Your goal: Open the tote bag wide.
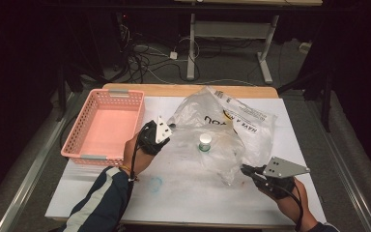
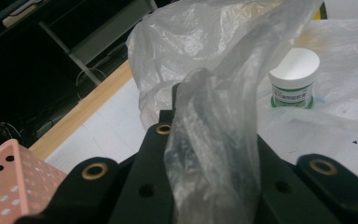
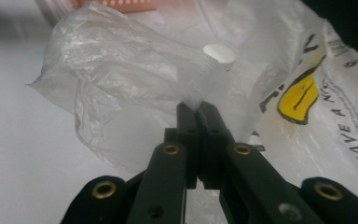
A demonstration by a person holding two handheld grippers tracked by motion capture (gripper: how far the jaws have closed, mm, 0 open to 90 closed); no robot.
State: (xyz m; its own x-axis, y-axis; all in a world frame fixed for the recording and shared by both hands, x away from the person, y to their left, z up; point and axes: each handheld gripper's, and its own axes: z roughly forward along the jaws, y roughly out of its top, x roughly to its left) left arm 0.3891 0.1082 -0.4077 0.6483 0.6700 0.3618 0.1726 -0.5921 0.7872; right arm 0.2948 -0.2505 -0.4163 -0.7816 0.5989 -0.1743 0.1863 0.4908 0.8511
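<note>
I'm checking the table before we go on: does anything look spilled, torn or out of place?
A faint blue-green ring stain marks the white table cover near the front. Otherwise nothing stands out: the crumpled clear plastic bag is pinched by both grippers, the small white-capped jar stands upright, and the pink basket sits square.

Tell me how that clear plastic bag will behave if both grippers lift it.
The plastic bag is thin and crumpled, so it will probably sag and stretch, not hold shape. The small white-lidded jar looks to be inside it, so it may slide or tip. Film pinched in the right gripper could slip.
</note>
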